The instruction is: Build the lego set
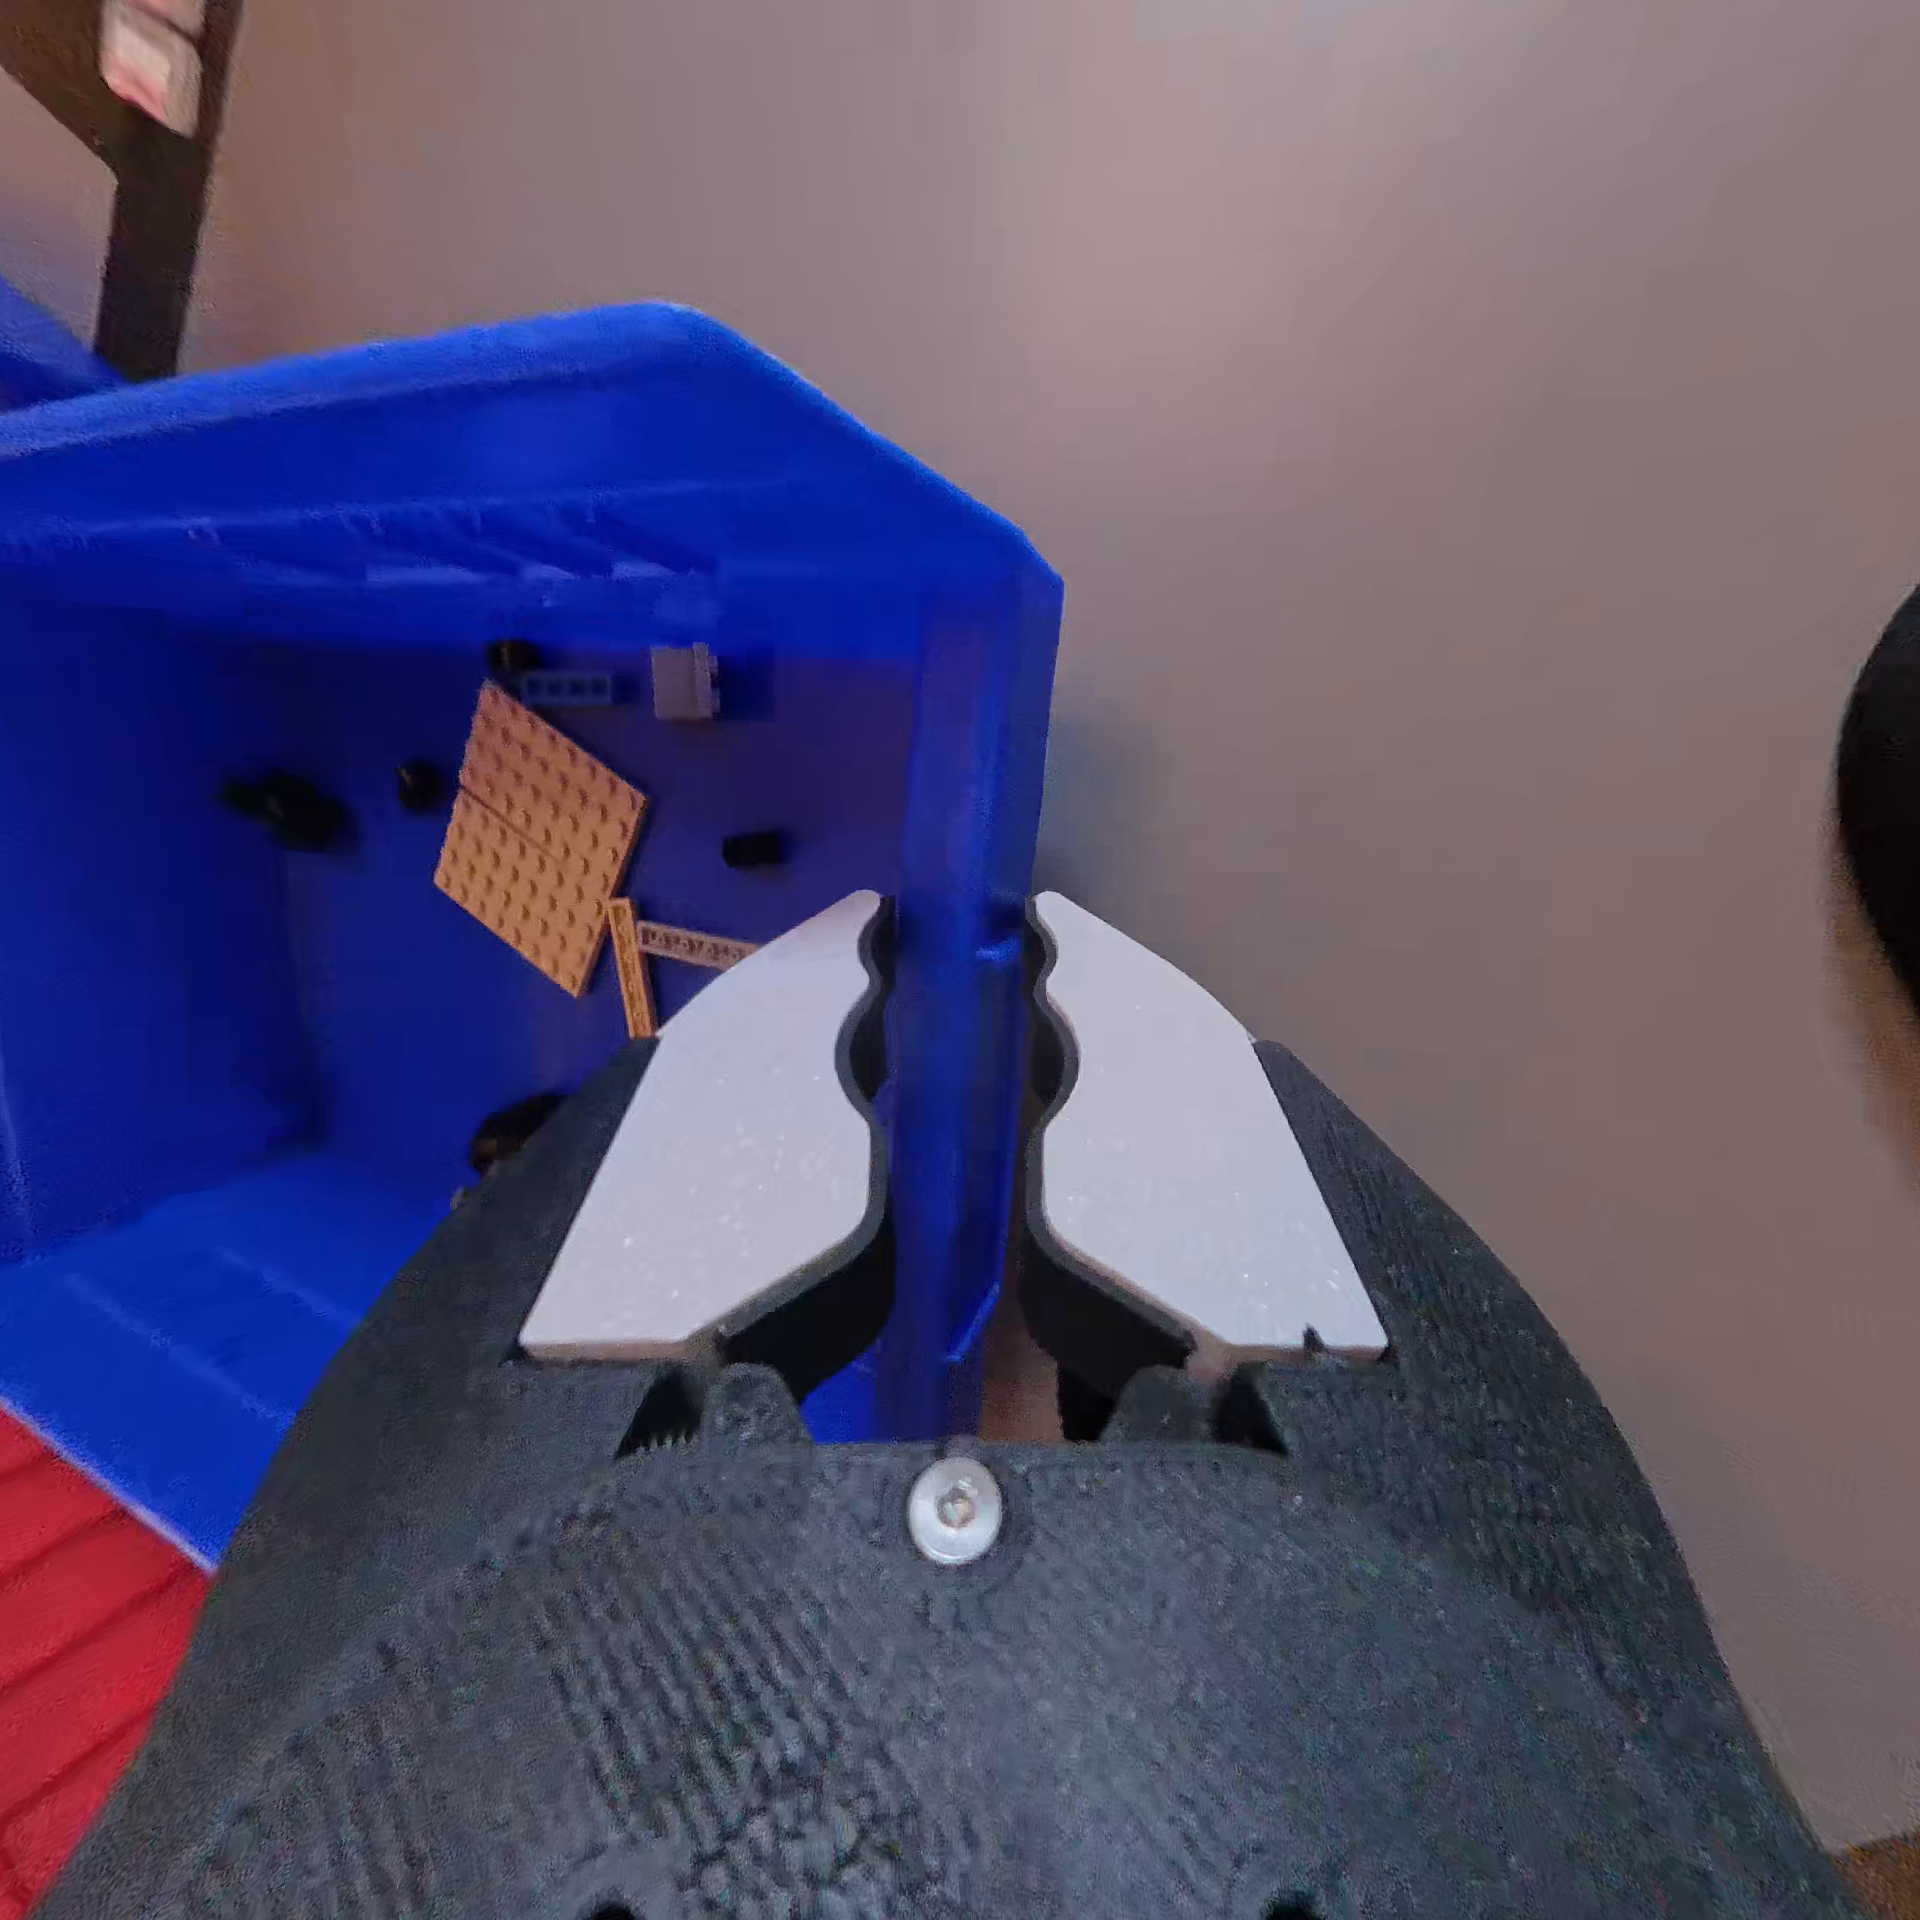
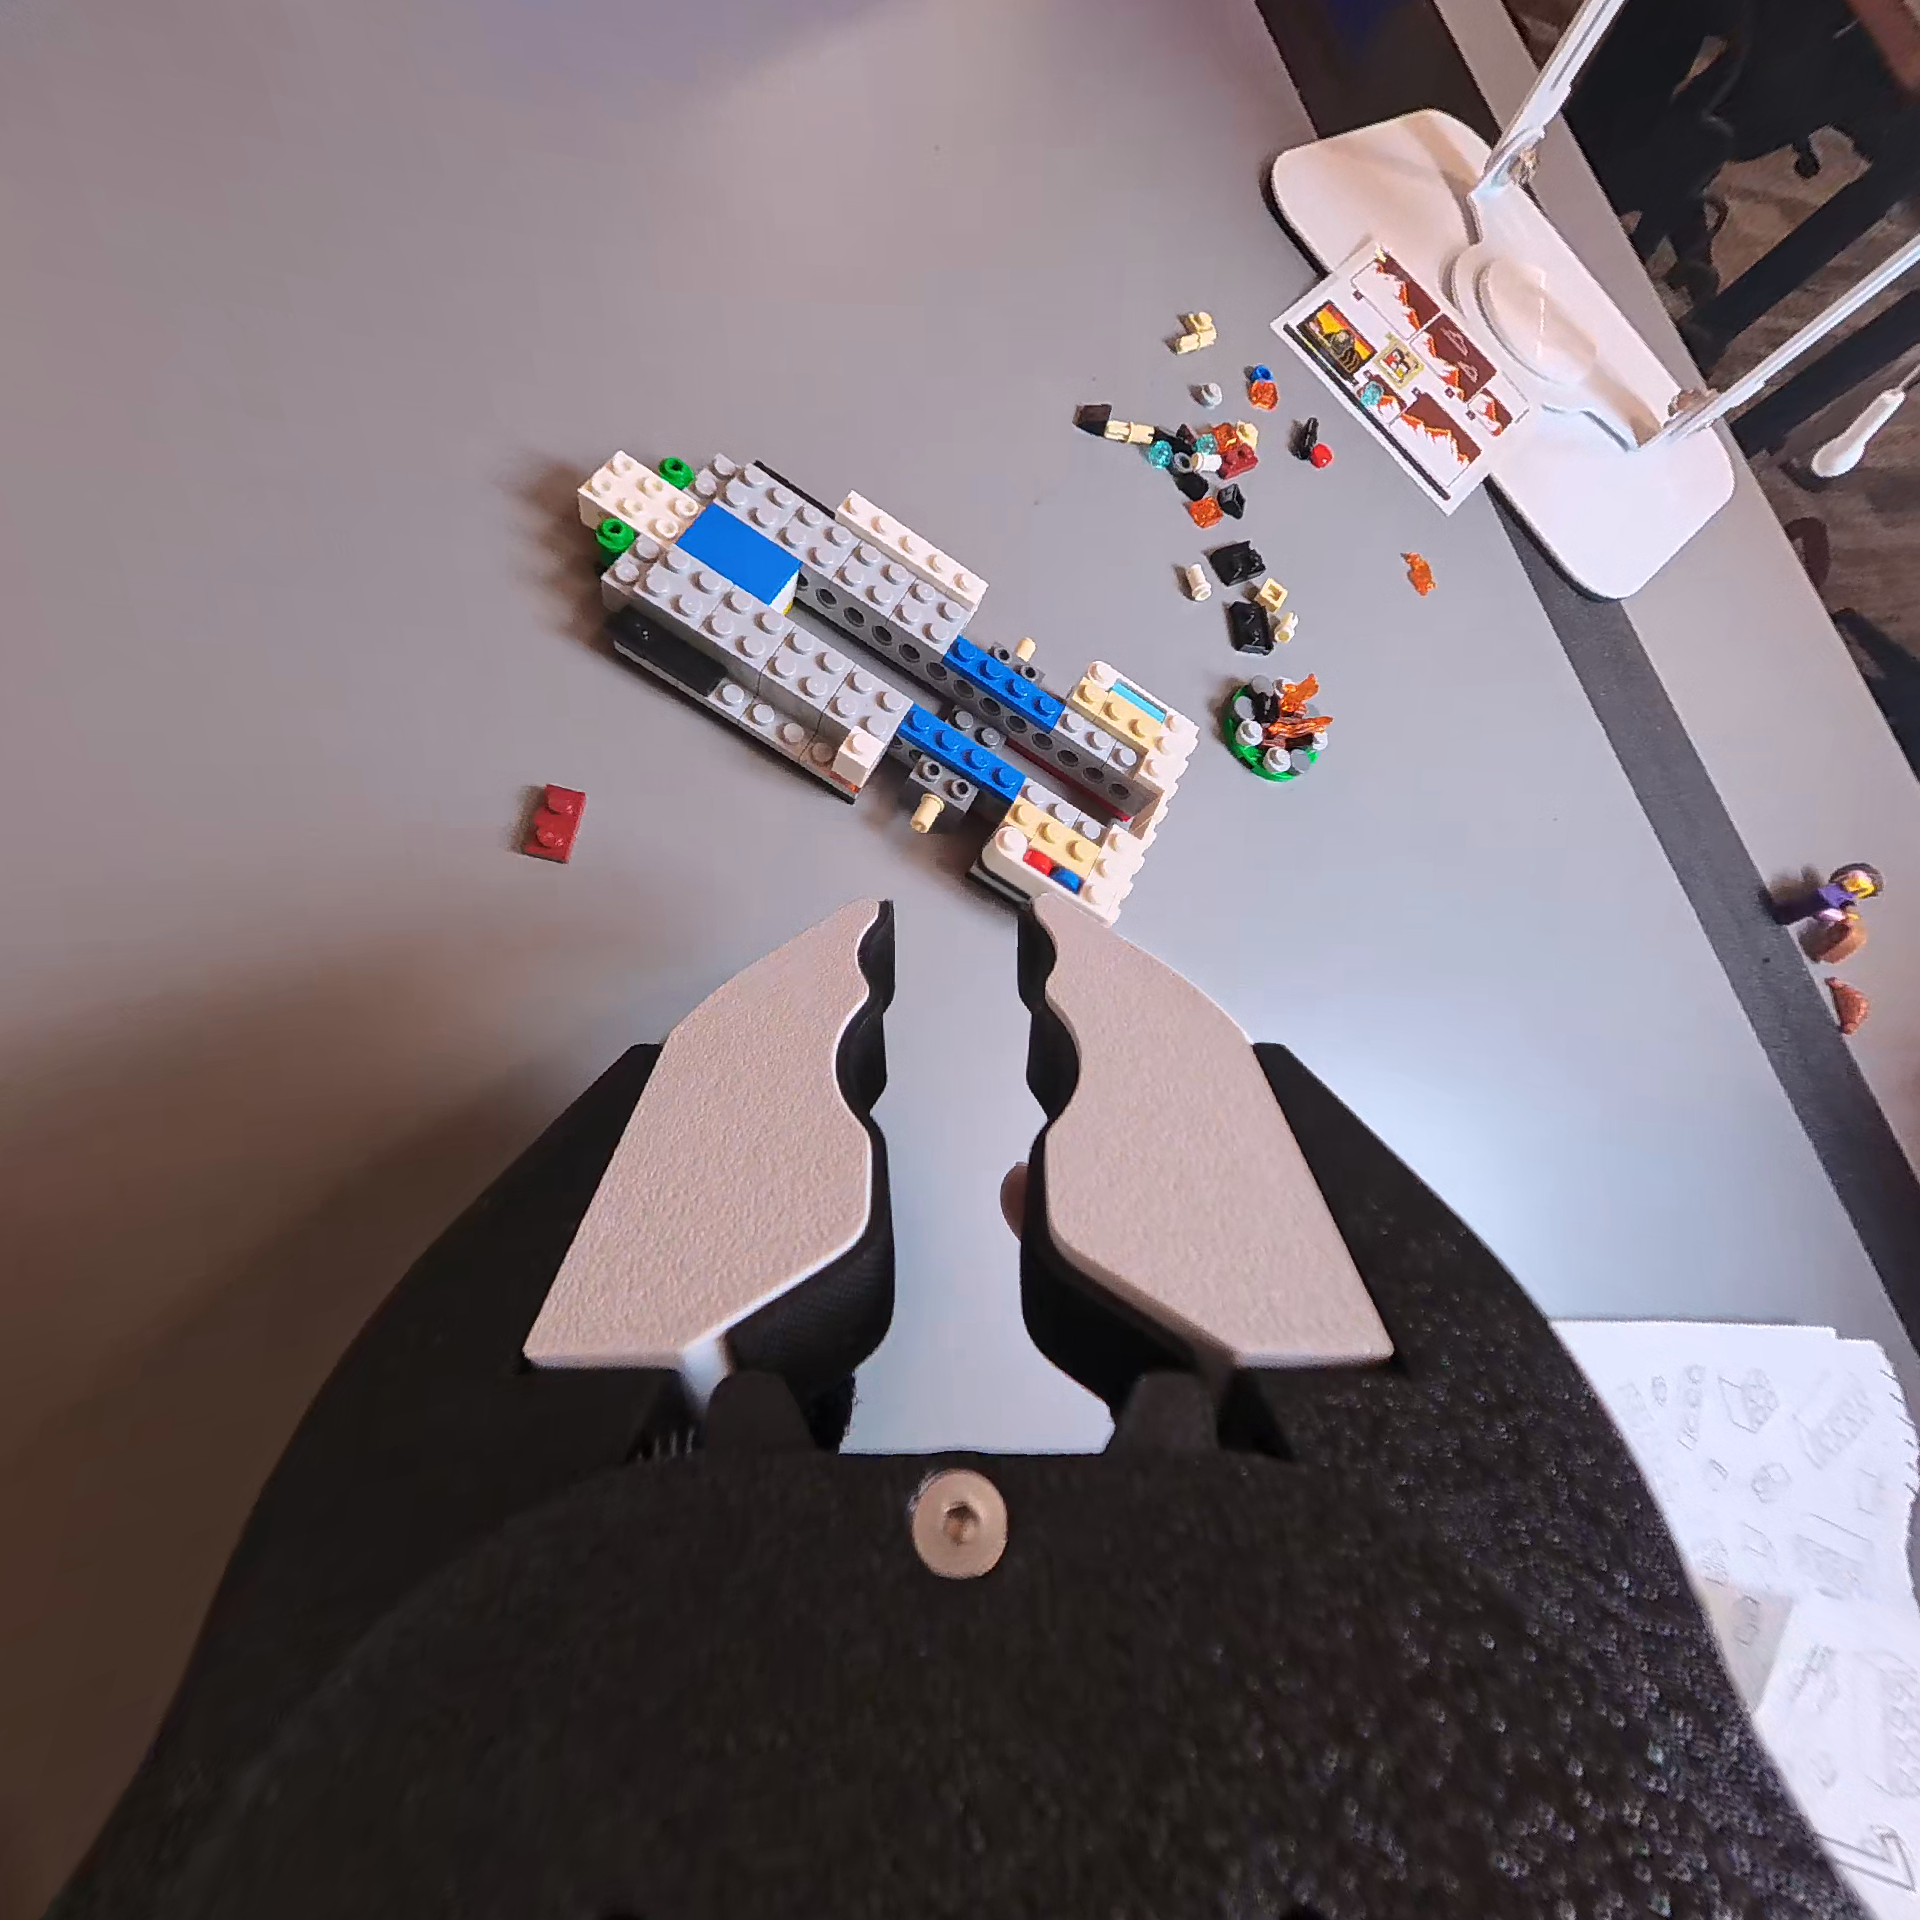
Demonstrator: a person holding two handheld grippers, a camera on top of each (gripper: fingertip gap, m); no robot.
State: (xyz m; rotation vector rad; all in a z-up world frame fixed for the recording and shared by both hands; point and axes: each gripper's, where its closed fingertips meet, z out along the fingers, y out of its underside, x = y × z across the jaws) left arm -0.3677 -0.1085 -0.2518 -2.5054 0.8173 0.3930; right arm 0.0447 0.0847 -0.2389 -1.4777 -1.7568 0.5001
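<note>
- Left gripper [image 1: 956, 914]: closed on the side wall of a blue bin [image 1: 966, 790]; both pads are seen pressed against the wall's rim, one inside the bin and one outside.
- Blue bin is seen tilted, filling the left half of the left wrist view; the grey bench [image 1: 1455, 520] is behind it at the right.
- Inside the bin: tan studded plates [image 1: 540, 831] lie left of centre, with a thin tan strip [image 1: 634, 966] just below them, a small grey brick [image 1: 681, 681] and a blue brick [image 1: 577, 686] above, and a few small black pieces scattered around.
- A red ribbed surface [image 1: 83, 1621] is seen at the lower left of the left view.
- Right gripper [image 2: 956, 920]: narrow gap, nothing gripped; bare bench shows between the fingers.
- A long brick model [image 2: 883, 665] in grey, blue, white and tan lies on the bench at frame centre; its near white end is just beside the right fingertip, contact cannot be told.
- A dark red plate [image 2: 554, 821] lies alone left of the model.
- Small loose pieces [image 2: 1226, 468] are scattered at the upper right, with a round green piece with orange bits [image 2: 1278, 727] below them.
- A sticker sheet [image 2: 1403, 374] and a white stand base [image 2: 1507, 343] are at the upper right; printed paper [image 2: 1766, 1507] is at the lower right.
</note>
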